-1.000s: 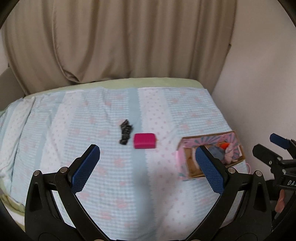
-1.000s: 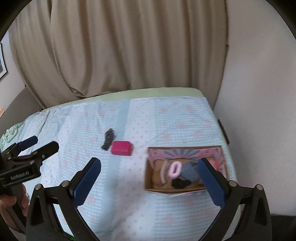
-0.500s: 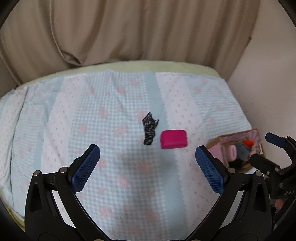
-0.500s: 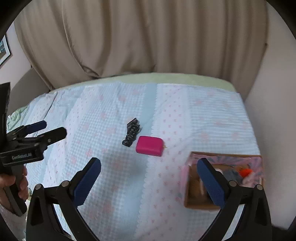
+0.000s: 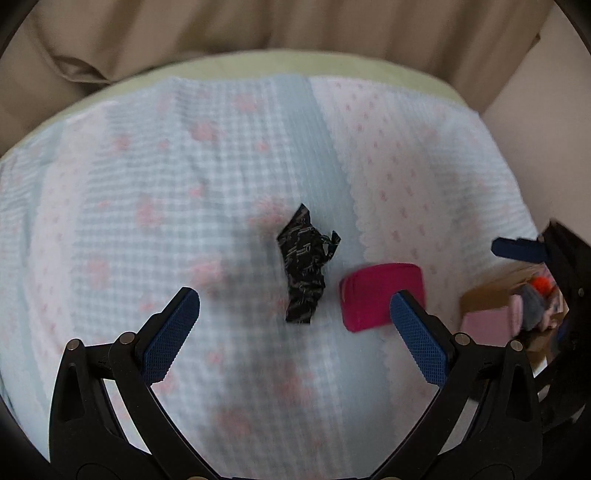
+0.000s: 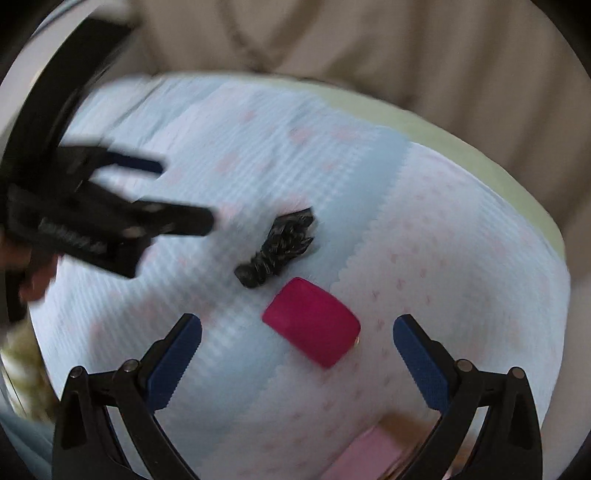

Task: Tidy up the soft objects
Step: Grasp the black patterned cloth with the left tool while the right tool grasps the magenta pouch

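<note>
A black patterned cloth scrap (image 5: 305,270) lies on the quilt in the left wrist view, straight ahead of my open, empty left gripper (image 5: 293,325). A magenta pouch (image 5: 380,295) lies just right of it, partly behind the right finger (image 5: 417,339). In the right wrist view the pouch (image 6: 312,326) sits between and just ahead of the fingers of my open, empty right gripper (image 6: 297,350); the black scrap (image 6: 279,246) lies beyond it. A cardboard box (image 5: 517,314) holding soft items is at the right.
The pastel blue and pink quilt (image 5: 184,184) covers the bed. Beige curtains (image 5: 295,26) hang behind it. A wall (image 5: 535,110) stands at the right. The left gripper (image 6: 110,221) shows at left in the right wrist view; the box's pink edge (image 6: 369,454) is at the bottom.
Both grippers have moved forward and down toward the black scrap and magenta pouch. The right gripper swung left, away from the box, and now faces the pouch. Both stay open.
</note>
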